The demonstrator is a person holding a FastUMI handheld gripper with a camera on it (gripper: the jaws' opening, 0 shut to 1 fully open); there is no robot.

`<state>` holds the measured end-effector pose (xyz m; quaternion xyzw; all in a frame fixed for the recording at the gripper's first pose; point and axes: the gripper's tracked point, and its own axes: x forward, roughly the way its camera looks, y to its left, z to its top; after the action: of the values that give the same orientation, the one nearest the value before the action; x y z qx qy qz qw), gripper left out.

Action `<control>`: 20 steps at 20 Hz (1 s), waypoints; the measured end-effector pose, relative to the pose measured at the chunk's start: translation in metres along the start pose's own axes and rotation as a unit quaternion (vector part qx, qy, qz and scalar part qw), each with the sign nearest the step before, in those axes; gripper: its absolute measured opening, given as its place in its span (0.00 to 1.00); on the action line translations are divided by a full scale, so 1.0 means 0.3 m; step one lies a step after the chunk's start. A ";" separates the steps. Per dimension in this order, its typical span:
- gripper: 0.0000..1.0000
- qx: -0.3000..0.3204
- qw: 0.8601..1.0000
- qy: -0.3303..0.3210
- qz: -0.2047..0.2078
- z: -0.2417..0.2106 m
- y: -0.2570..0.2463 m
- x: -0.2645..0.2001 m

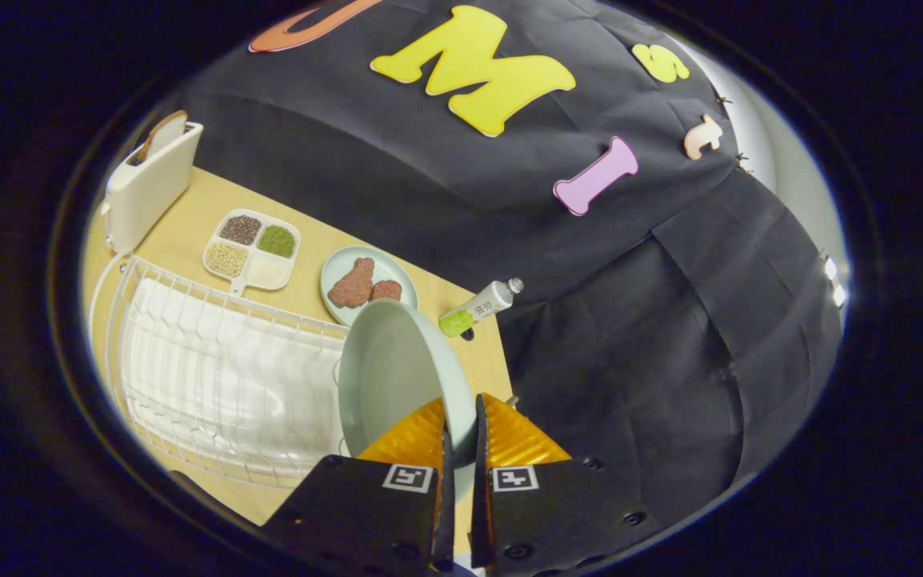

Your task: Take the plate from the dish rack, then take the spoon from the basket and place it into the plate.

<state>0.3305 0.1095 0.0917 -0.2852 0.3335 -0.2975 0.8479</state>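
Gripper (pixel 461 417) squeezing the plate's (pixel 393 373) edge between both fingers, plate held on its side, beside the white dish rack (pixel 213 385).

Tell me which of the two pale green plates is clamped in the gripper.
The empty plate, tilted on edge between the gripper fingers. The other plate lies flat beyond, holding brown food.

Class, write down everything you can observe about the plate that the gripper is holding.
The plate is round, plain and pale green-grey, with a smooth glazed look and a raised rim. It stands on edge, tilted, its hollow face turned toward the dish rack. The gripper is shut on its rim, one finger on each side. It sits at the white wire rack's end, above the wooden table; whether it touches the rack cannot be told.
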 end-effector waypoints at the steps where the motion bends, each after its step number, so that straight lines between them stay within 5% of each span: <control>1: 0.14 0.007 1.000 0.000 0.014 -0.023 -0.004 -0.007; 14: 0.14 0.105 0.973 0.019 0.206 -0.537 -0.042 -0.082; 20: 0.14 0.149 0.938 0.060 0.306 -0.781 0.060 -0.064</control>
<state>0.1523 0.0679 -0.0570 -0.0214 0.4067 -0.0867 0.9092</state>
